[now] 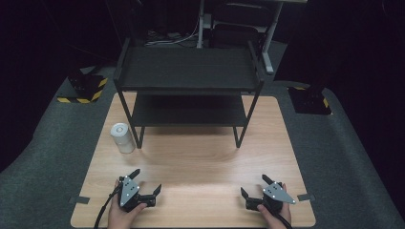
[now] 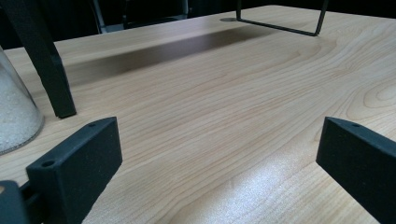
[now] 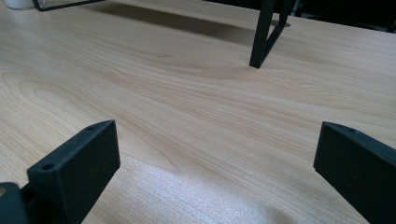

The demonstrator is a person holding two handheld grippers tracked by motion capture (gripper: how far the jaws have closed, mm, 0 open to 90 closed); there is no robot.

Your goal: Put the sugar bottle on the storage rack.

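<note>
Down at the near edge of the wooden table (image 1: pixel 191 157), the left gripper (image 1: pixel 148 183) rested in the person's left hand (image 1: pixel 122 214), its jaws spread wide with nothing between them. In the left gripper view the two black jaws stood far apart over bare wood grain, gripping nothing. Likewise the right gripper (image 1: pixel 253 185) sat in the right hand (image 1: pixel 274 212) near the table's front right corner, jaws equally wide and empty; the right gripper view showed only wood between them.

Nearest to the left gripper was a white cylinder (image 1: pixel 122 137), standing upright on the table's left side, just beside the front left leg of a black two-tier shelf rack (image 1: pixel 188 71). It stood well apart from both grippers, untouched. In the left gripper view its pale, grainy side (image 2: pixel 14 116) appeared at the left edge, close to the rack's black leg (image 2: pixel 46 60); whether the two touched could not be told.

The rack stood at the far half of the table. Its front right leg (image 3: pixel 264 35) rose ahead of the right gripper. Both grippers pointed roughly toward the rack.
</note>
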